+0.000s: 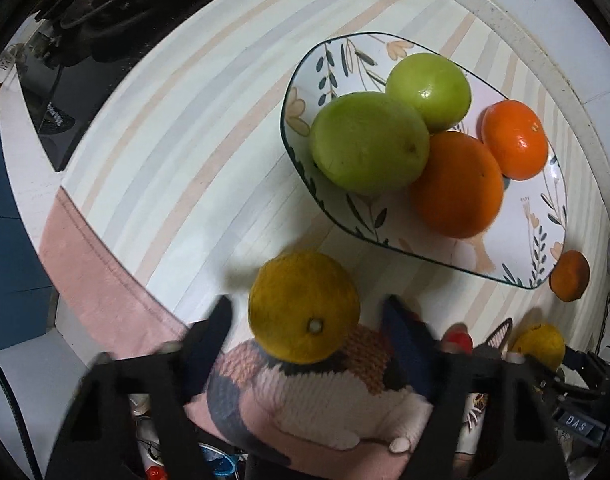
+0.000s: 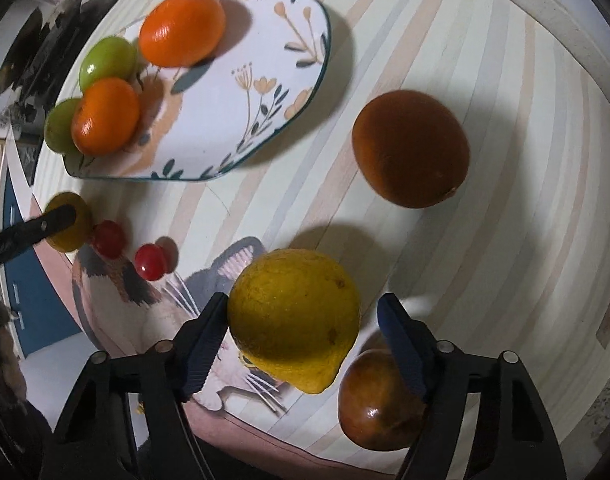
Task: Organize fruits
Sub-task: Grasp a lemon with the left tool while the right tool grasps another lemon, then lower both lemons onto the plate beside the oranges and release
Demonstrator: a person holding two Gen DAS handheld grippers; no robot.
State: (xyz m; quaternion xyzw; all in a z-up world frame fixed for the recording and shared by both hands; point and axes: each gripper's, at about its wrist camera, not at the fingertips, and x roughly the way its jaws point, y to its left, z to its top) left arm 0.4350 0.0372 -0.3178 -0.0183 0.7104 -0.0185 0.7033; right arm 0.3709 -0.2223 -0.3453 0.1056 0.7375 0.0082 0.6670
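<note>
Lemons are bracketed by both tongs. In the left wrist view, a yellow lemon (image 1: pixel 304 307) is seen between the fingers of the left gripper (image 1: pixel 305 316), resting on the cat-patterned part of the striped mat (image 1: pixel 165 128); a gap is visible on each side, so the pads are not pressed on it and the jaws stand open. In the right wrist view, a second, larger lemon (image 2: pixel 293 320) is framed by the right gripper (image 2: pixel 303 322): the left pad lies at or against the rind, while the right pad is clearly apart from it (no grip is shown).

Just beside the right gripper's right finger, a brown-red glossy fruit (image 2: pixel 379 398) is partly hidden. Further out, a dark brown round fruit (image 2: pixel 411 148) lies alone on the stripes, and two small red fruits (image 2: pixel 149 261) are seen near the cat's head, close to the other gripper's fingertip.

Beyond these, the floral plate (image 1: pixel 545 240) is set on the mat. On it, two green fruits (image 1: pixel 369 148) and two oranges (image 1: pixel 457 184) are clustered together, touching one another.
</note>
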